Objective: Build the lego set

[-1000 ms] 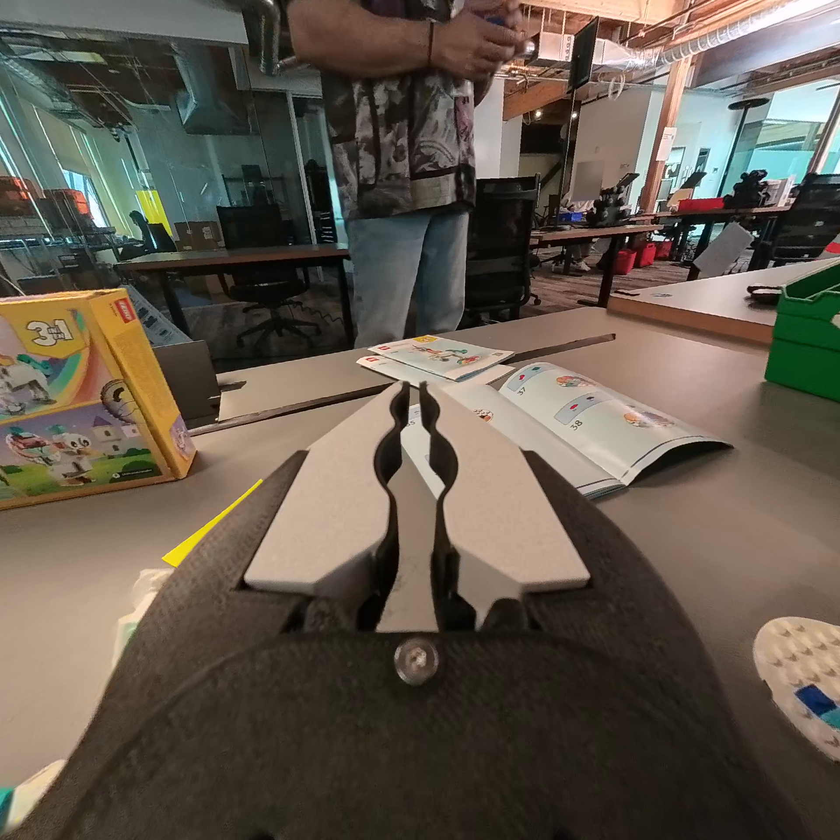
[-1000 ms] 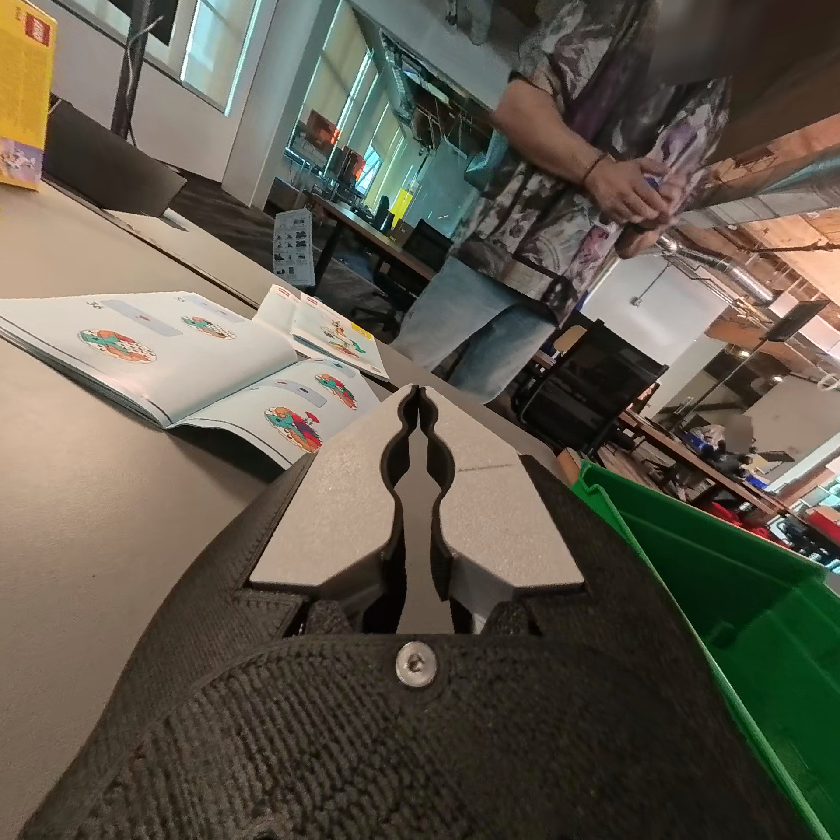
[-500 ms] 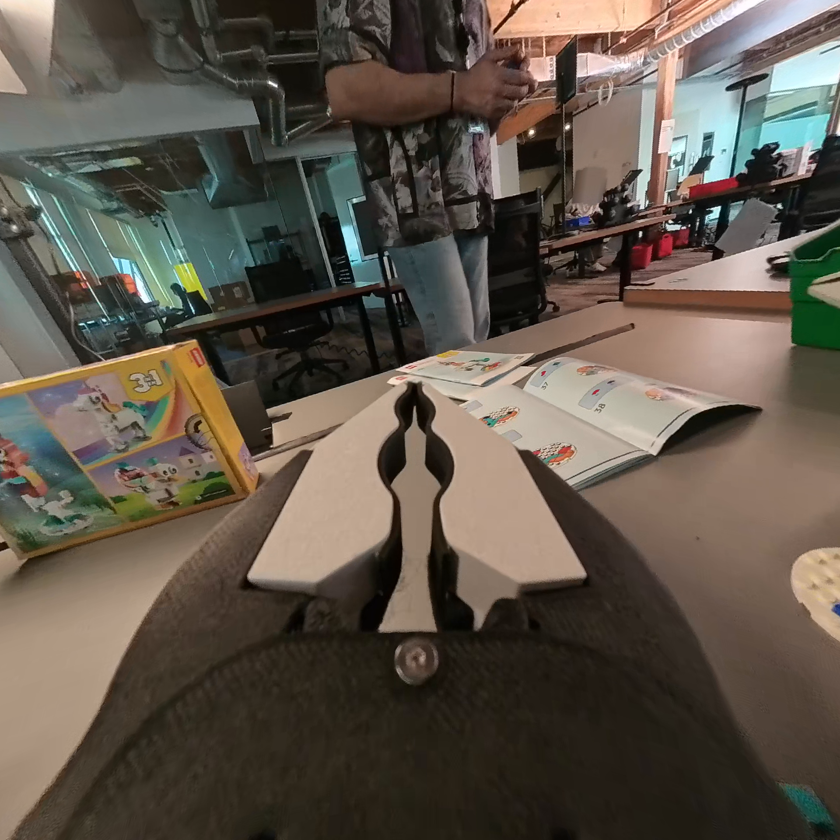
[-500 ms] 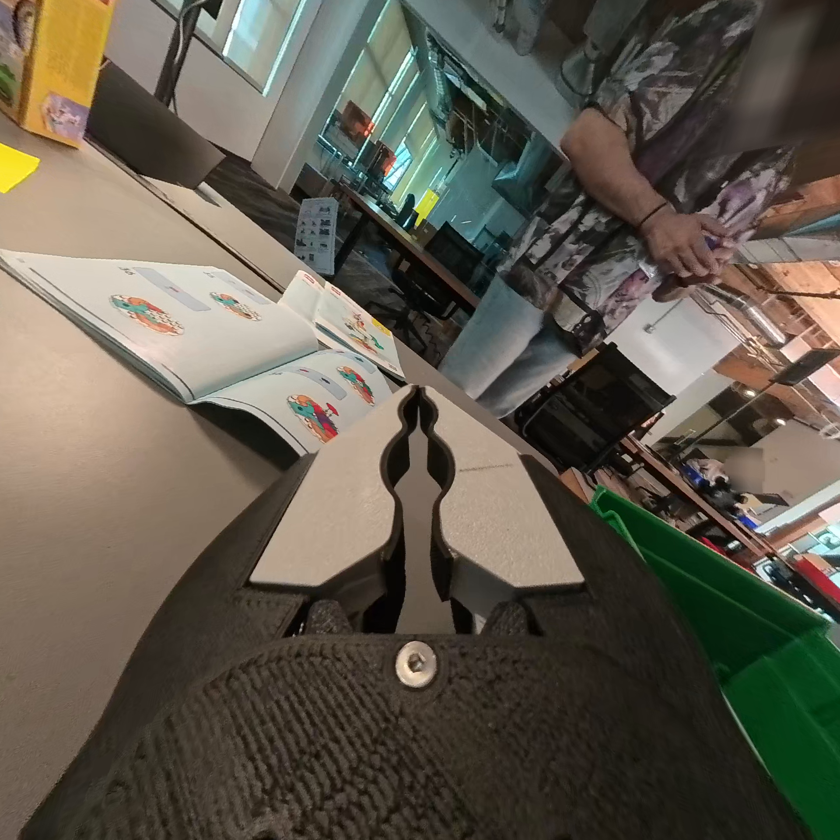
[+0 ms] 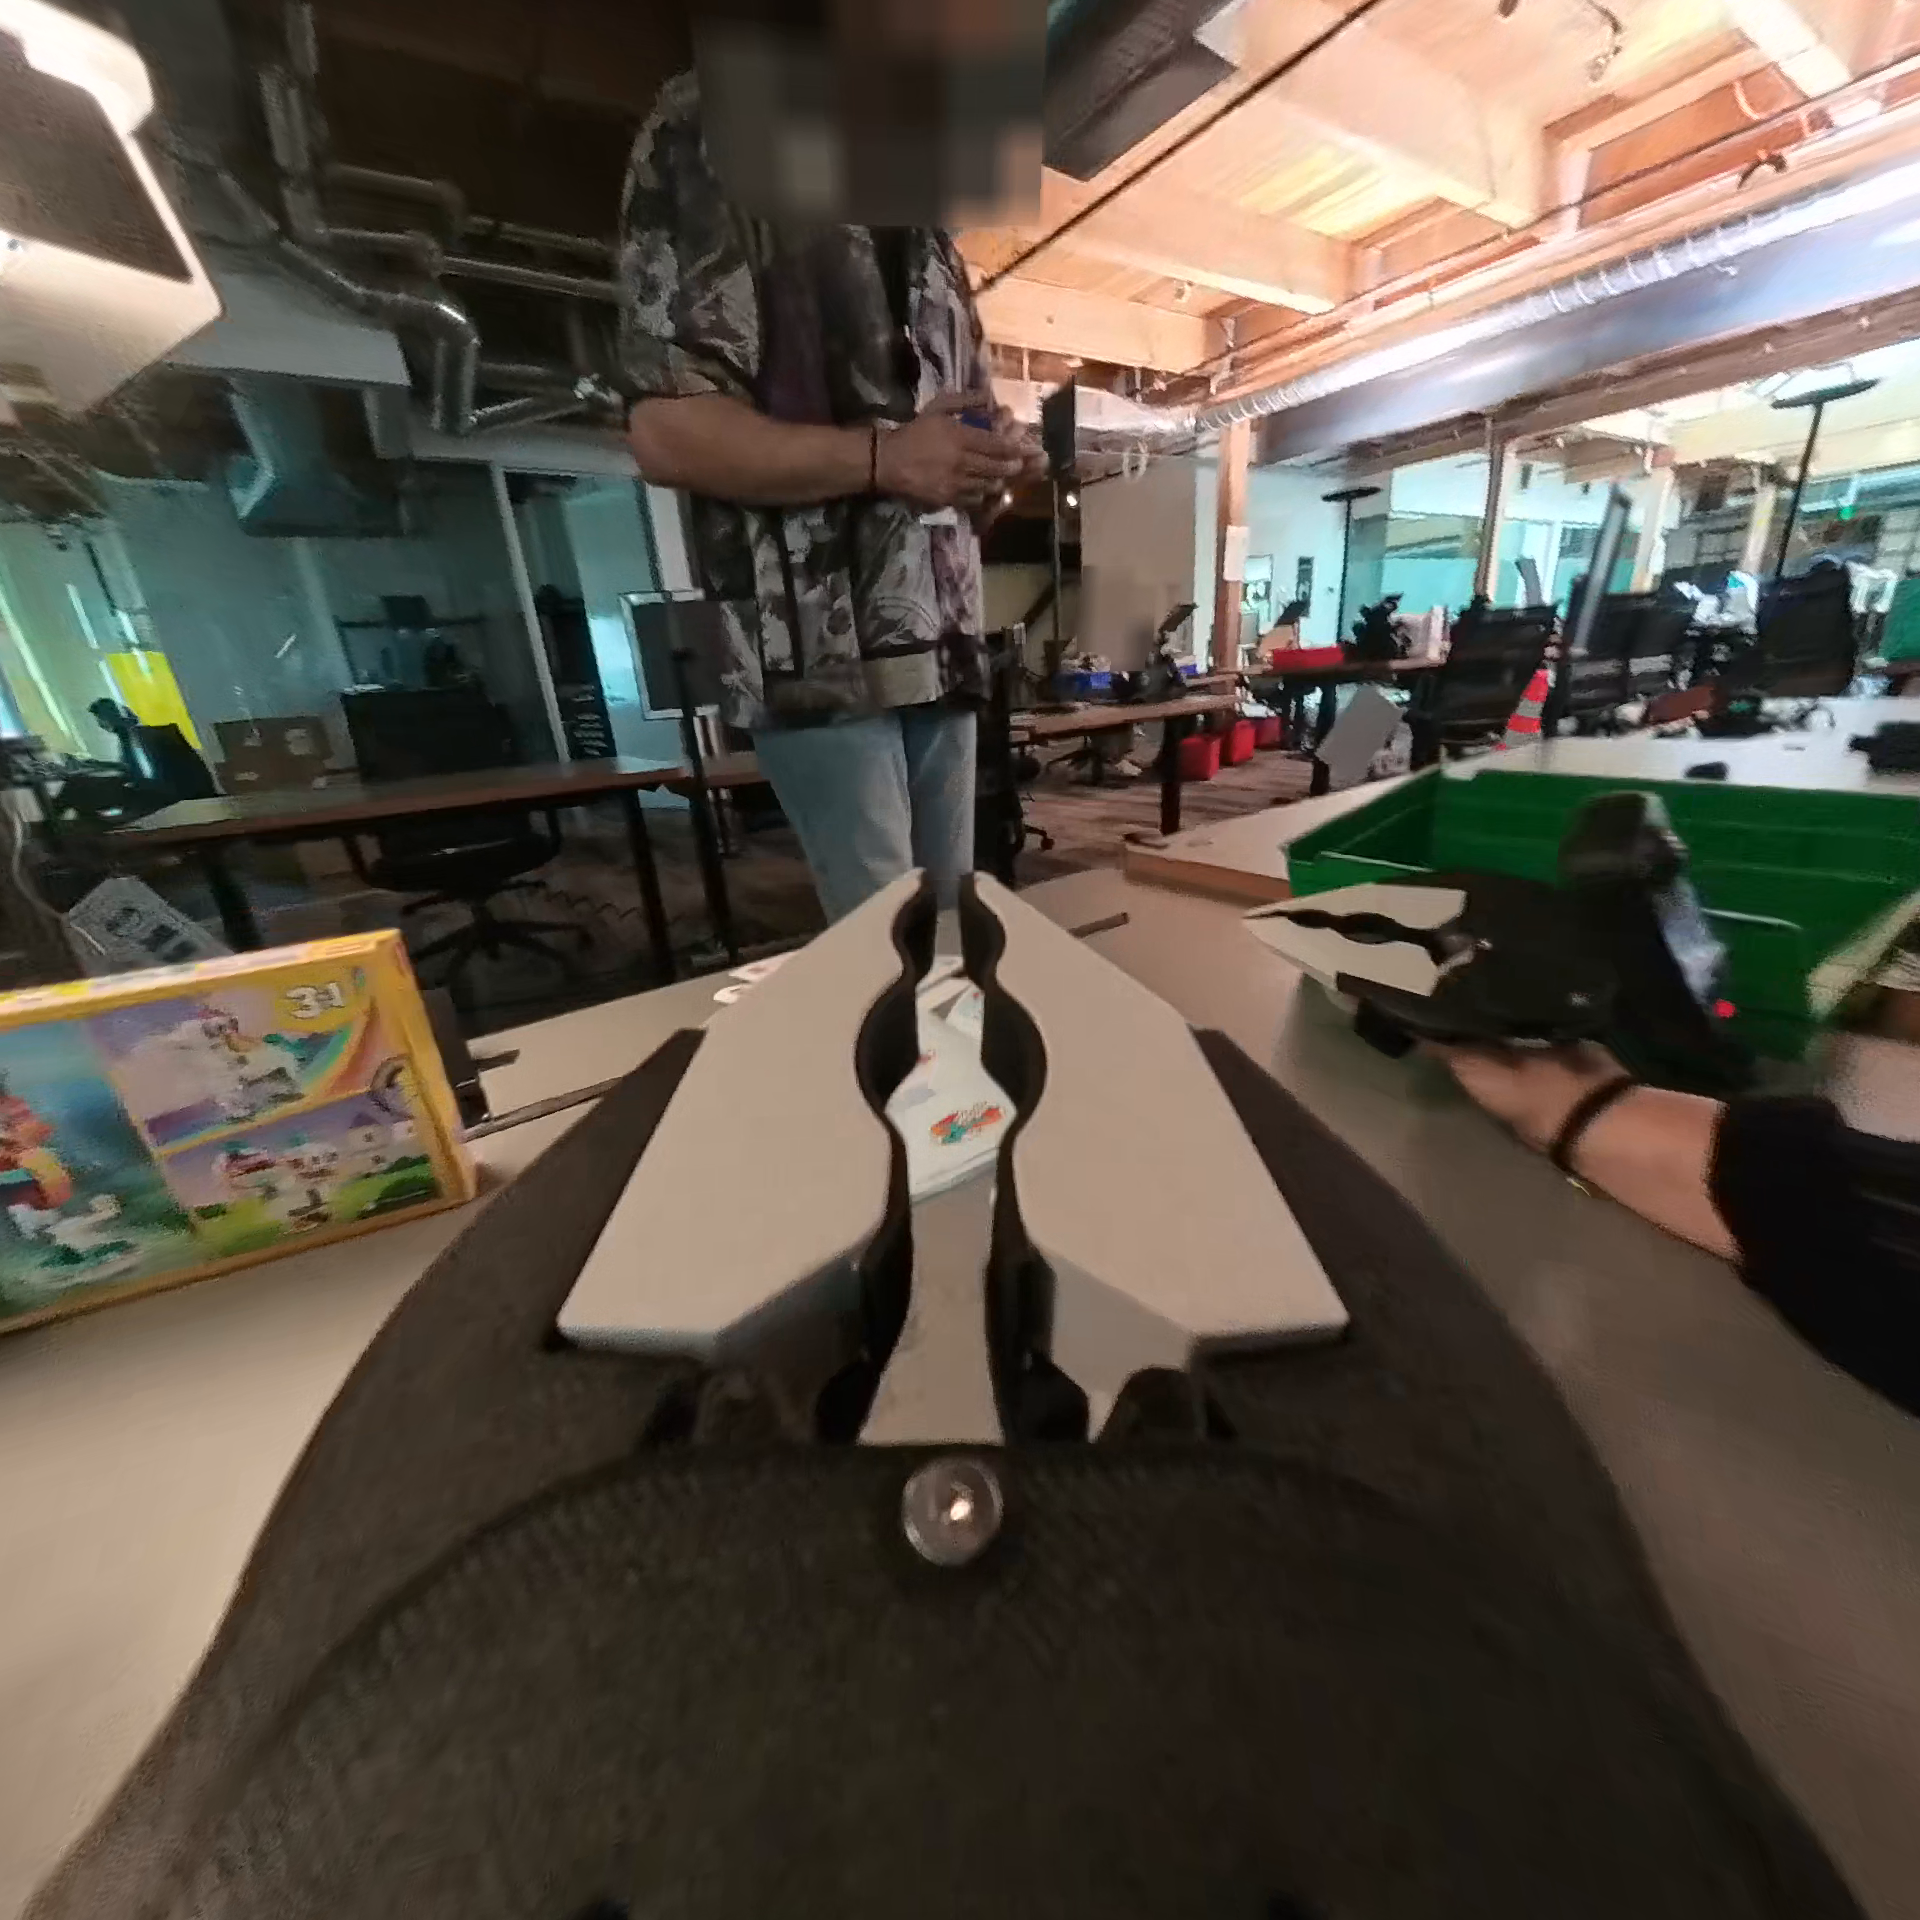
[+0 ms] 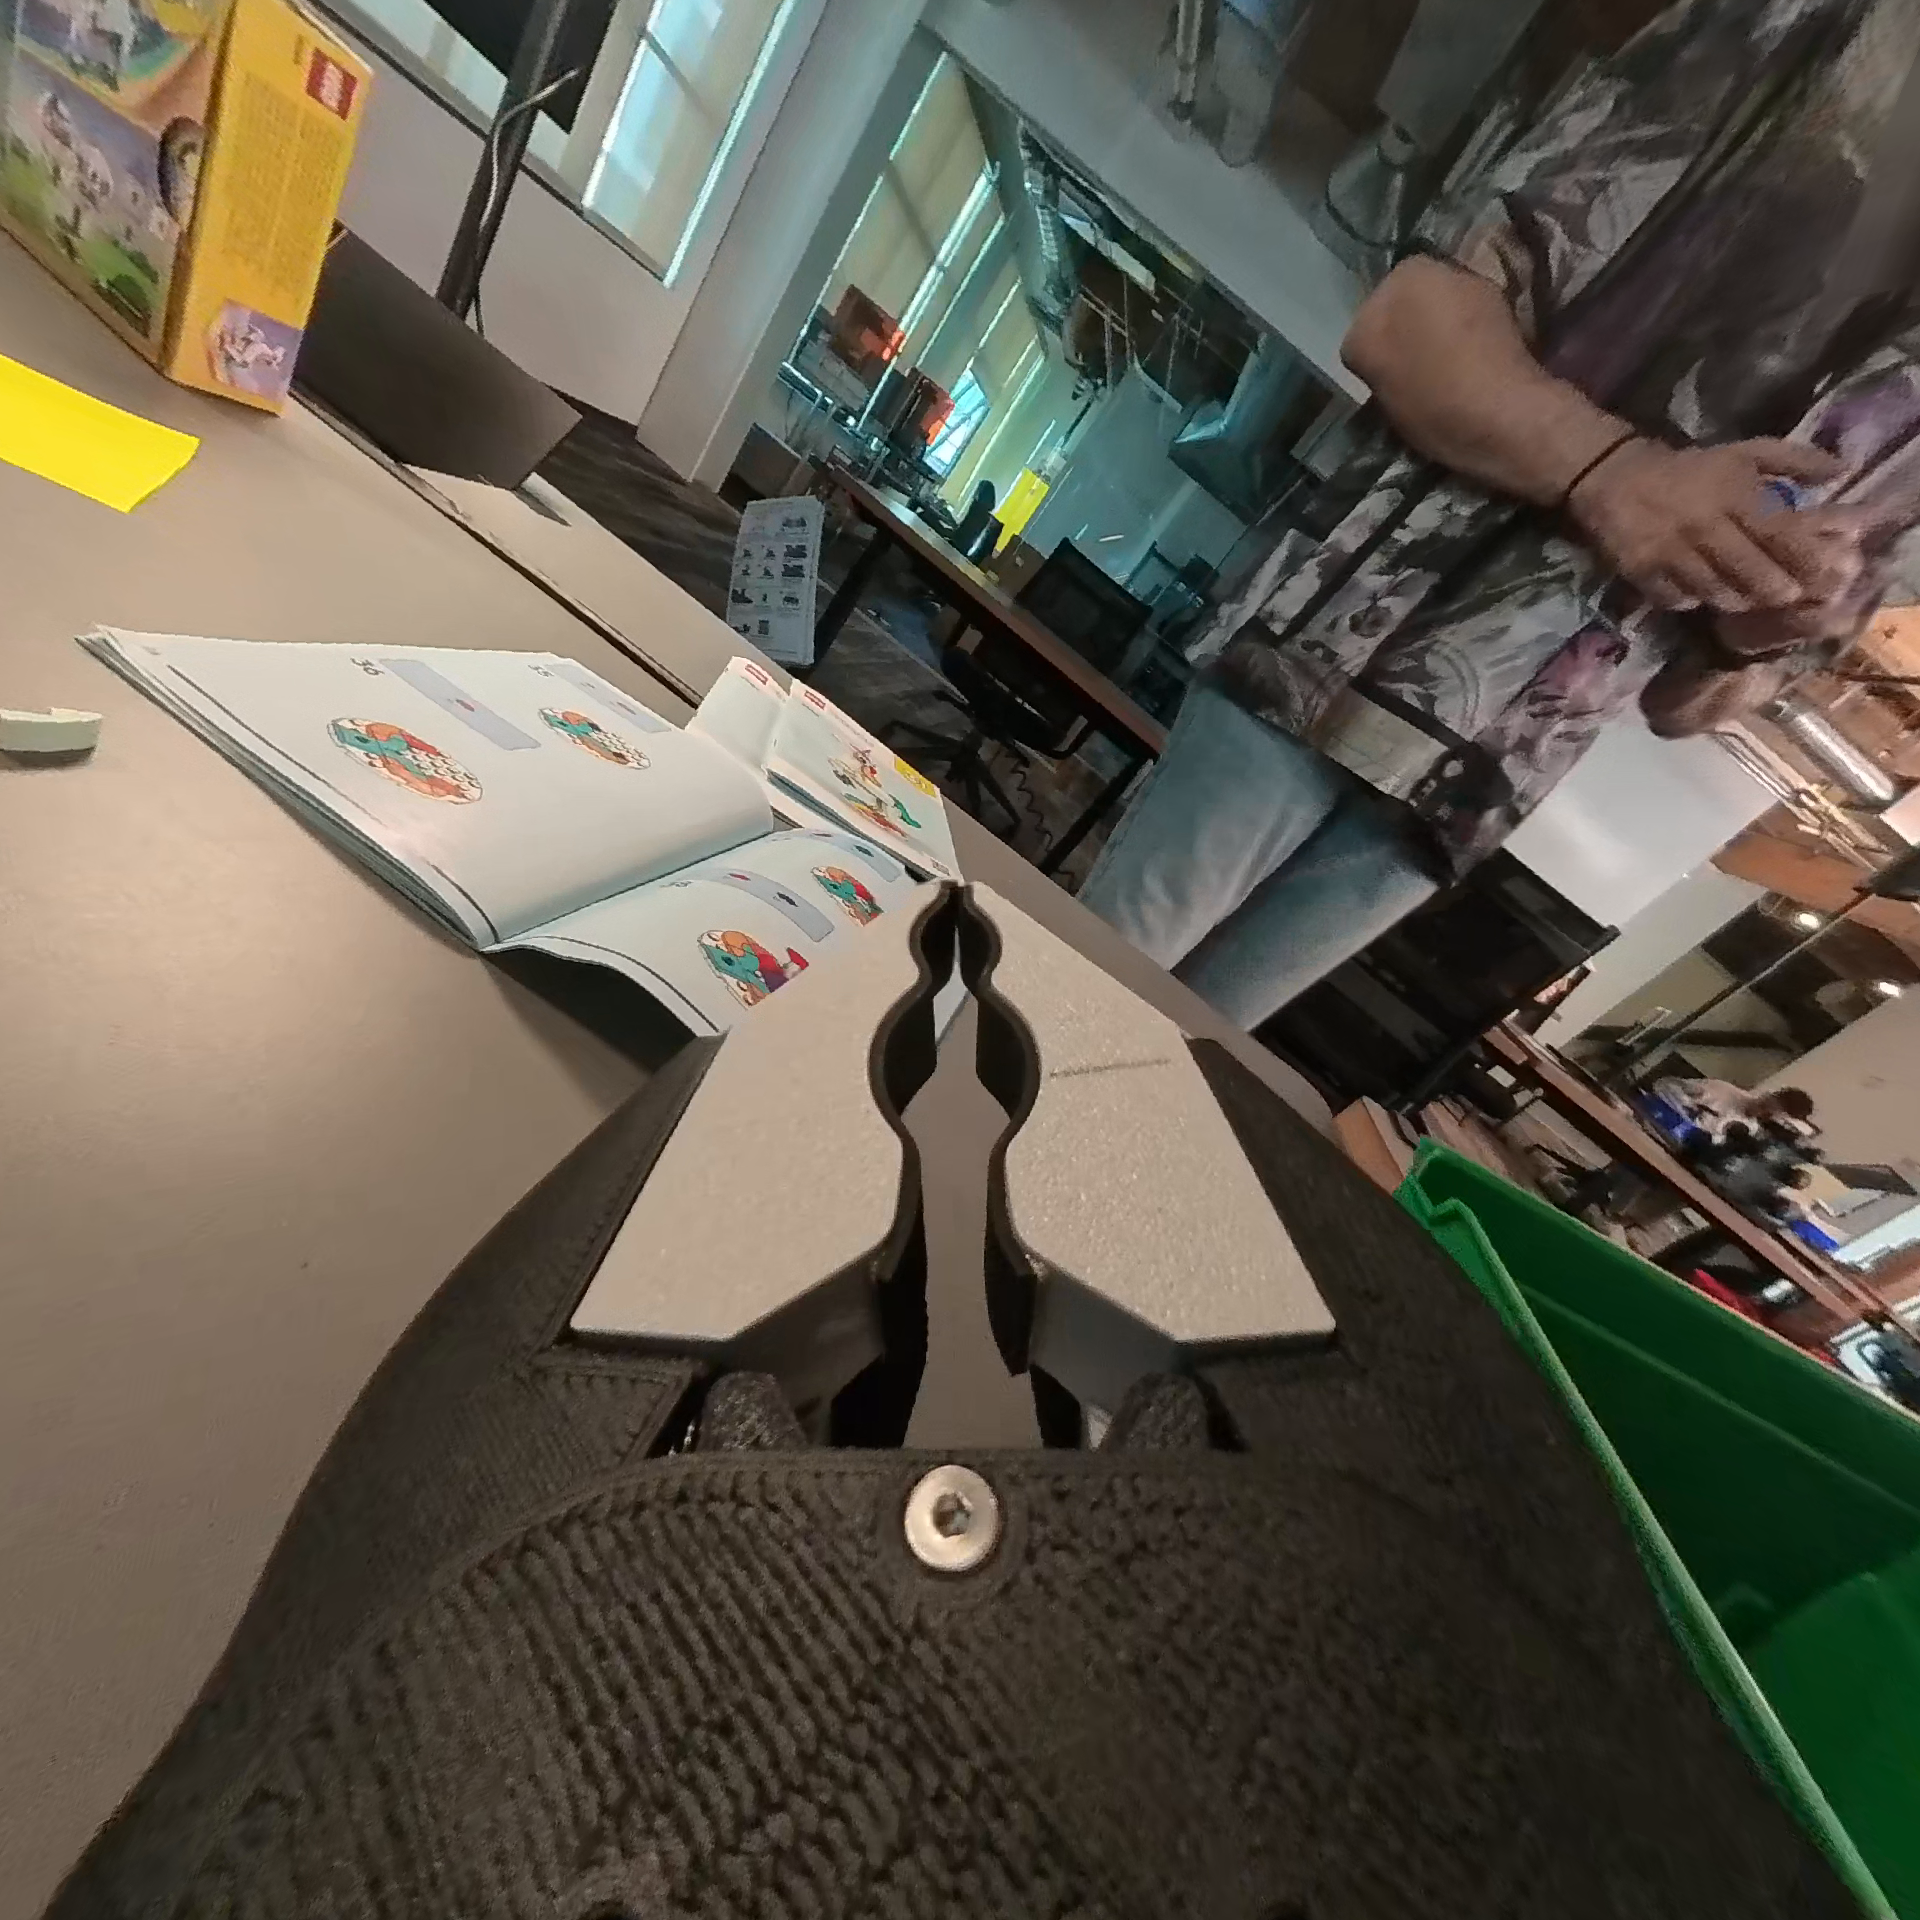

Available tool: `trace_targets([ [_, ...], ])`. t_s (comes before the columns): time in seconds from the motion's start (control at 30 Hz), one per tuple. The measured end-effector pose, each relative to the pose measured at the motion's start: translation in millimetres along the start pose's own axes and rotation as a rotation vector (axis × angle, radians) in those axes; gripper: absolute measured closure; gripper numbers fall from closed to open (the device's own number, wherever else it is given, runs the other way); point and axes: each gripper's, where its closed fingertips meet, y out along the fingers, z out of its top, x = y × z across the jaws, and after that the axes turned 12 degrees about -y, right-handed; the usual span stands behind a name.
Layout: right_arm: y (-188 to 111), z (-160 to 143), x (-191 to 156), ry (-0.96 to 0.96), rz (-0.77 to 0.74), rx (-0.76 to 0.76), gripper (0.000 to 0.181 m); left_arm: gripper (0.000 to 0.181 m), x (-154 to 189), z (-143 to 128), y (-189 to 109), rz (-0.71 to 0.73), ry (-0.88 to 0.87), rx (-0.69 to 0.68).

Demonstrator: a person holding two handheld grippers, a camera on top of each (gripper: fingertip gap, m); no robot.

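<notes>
My left gripper (image 5: 941, 896) is held above the grey table (image 5: 1455, 1351), nearly shut with only a thin slit at the tips and nothing in it. My right gripper (image 6: 961, 916) is shut and empty, low over the table beside the green bin (image 6: 1714, 1455). It also shows in the left wrist view (image 5: 1262, 922), held by a hand. An open instruction booklet (image 6: 499, 769) lies ahead of the right gripper; a strip of it shows between the left fingers (image 5: 951, 1122). A small white curved lego piece (image 6: 47, 727) lies left of the booklet.
The yellow lego box (image 5: 208, 1101) stands at the left, also in the right wrist view (image 6: 208, 187). A yellow paper (image 6: 83, 436) lies near it. A second booklet (image 6: 862, 769) lies behind the open one. The green bin (image 5: 1662, 862) is right. A person (image 5: 831, 571) stands across the table. About 30 cm separates my left fingertips from my right.
The left gripper has risen and tilted up; the round white plate has left its view and the right gripper and hand have come in. The right view now takes in the yellow paper and white piece.
</notes>
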Motion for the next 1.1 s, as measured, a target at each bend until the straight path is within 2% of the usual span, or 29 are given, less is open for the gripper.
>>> trace_targets([
  [0.07,-0.4,-2.6,3.9,0.021,-0.015,-0.006,0.181,0.176,-6.1,16.9,-28.7,-0.003,-0.001,-0.053],
  [0.17,-0.6,-6.7,9.4,0.045,-0.038,-0.018,0.181,0.171,-37.6,42.3,-79.3,0.088,-0.009,-0.091],
  [0.23,-0.1,-8.9,12.9,0.064,-0.053,-0.023,0.181,0.170,-71.1,55.9,-116.6,0.210,-0.003,-0.098],
  [0.37,2.3,-14.3,20.4,0.107,-0.084,-0.034,0.181,0.165,-154.1,66.8,-202.3,0.568,0.036,-0.184],
  [0.47,4.3,-19.0,24.6,0.131,-0.101,-0.046,0.181,0.161,-194.5,55.2,-246.3,0.689,0.026,-0.354],
  [0.63,5.6,-22.5,25.4,0.136,-0.103,-0.060,0.181,0.158,-220.4,-11.2,-276.1,0.626,-0.080,-0.917],
  [0.73,6.9,-23.0,22.7,0.118,-0.092,-0.069,0.181,0.160,-221.4,-41.3,-280.1,0.555,-0.169,-1.134],
  [0.87,8.6,-21.4,18.0,0.087,-0.073,-0.072,0.181,0.162,-224.0,-66.8,-286.0,0.501,-0.203,-1.343],
  [1.1,11.6,-18.7,10.2,0.043,-0.042,-0.076,0.181,0.164,-228.0,-99.1,-295.6,0.514,-0.336,-1.545],
])
